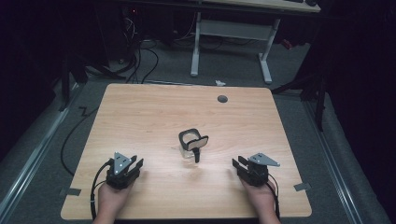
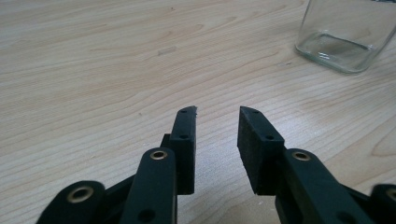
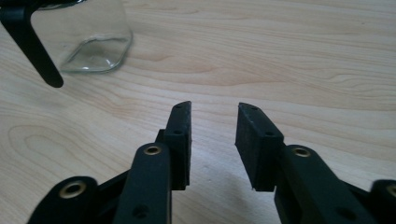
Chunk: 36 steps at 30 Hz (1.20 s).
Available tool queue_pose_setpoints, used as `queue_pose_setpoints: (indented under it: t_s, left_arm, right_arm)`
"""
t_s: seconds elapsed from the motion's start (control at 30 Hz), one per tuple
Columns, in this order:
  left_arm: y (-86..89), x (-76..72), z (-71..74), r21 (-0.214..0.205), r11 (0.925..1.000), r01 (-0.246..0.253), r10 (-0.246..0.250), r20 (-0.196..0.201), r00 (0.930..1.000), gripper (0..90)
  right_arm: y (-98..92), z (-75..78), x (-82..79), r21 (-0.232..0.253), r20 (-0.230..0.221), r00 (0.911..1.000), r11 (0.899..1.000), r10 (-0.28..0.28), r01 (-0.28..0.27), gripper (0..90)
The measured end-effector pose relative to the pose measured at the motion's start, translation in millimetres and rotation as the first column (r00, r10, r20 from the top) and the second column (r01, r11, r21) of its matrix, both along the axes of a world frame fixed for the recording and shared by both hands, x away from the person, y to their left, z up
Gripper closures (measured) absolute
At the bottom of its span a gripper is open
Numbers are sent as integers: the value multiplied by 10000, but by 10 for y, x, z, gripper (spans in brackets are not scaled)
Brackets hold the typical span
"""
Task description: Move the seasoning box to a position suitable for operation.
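Both my claws sit at the near edge of the table, one hand behind each: left claw and right claw, jaws parted to a middling gap, nothing held. Left gripper view confirms it: left pads apart with bare wood between them; same for the right pads. Target is the jar, standing upright mid-table, between the claws and ahead of them, well apart from both. It's clear glass, square-ish base with rounded corners; the base shows at top right in the left gripper view and top left in the right gripper view. Black rim at the mouth, a tan lid hinged open and tilted, and a black lever hanging down the side facing me. My read: rigid, smooth, slippery under the pads, breakable, moderate weight for its size, looks empty. The open lid puts weight up high, so it may tip if nudged. I'd grip the glass body across two flat faces, below the rim, clear of the lever, with a firm but not hard squeeze. Second claw can work the lid.
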<state>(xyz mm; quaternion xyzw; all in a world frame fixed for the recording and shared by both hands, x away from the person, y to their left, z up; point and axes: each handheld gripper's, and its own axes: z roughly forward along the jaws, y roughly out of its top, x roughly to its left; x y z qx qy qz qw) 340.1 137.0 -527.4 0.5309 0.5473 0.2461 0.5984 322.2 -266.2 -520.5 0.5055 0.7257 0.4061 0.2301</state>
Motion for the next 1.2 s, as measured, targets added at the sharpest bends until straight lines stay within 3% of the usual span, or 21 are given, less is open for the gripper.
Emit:
queue_pose_setpoints:
  t_s: [0.17, 0.3, 0.6, 0.73, 0.87, 0.93, 0.97, 1.0, 1.17, 1.2]
  left_arm:
    - [22, -3, 10, -185, 9998, -105, 104, -27, 9999, 690]
    - [52, -34, -16, 193, 9996, -221, 221, 6, 9998, 656]
    - [124, -44, 18, -71, 9996, -267, 267, -23, 9996, 710]
    - [136, -29, 1, -316, 9990, -308, 304, -134, 9994, 687]
    - [118, -39, -11, 9, 9998, -199, 199, 49, 9998, 646]
    - [127, -31, 9, -102, 9997, -239, 240, 85, 9997, 626]
    - [149, -17, 15, -425, 9986, -316, 314, -62, 9995, 624]
    - [149, -15, 12, -496, 9982, -334, 329, -99, 9994, 624]
    - [119, -40, 12, -57, 9998, -197, 197, 122, 9997, 617]
    - [131, -34, 23, -225, 9995, -212, 214, 64, 9998, 617]
  right_arm:
    - [63, -24, 13, -8, -122, 9998, 9999, 147, -147, 713]
    - [124, -16, 35, -129, -22, 9996, 9995, 281, -281, 724]
    - [349, 23, 78, -612, 149, 9961, 9944, 875, -864, 900]
    - [472, 48, 71, -748, 25, 9936, 9909, 1125, -1120, 900]
    - [590, 68, 53, -831, 117, 9909, 9877, 1338, -1324, 900]
    - [703, 59, 65, -776, 84, 9873, 9844, 1589, -1578, 900]
    - [739, 62, 65, -771, 21, 9863, 9834, 1649, -1642, 900]
    - [770, 69, 60, -677, 5, 9846, 9824, 1747, -1743, 900]
    - [933, 80, 11, -573, 181, 9764, 9751, 2154, -2141, 900]
    - [1013, 68, 11, -579, 217, 9726, 9715, 2315, -2300, 900]
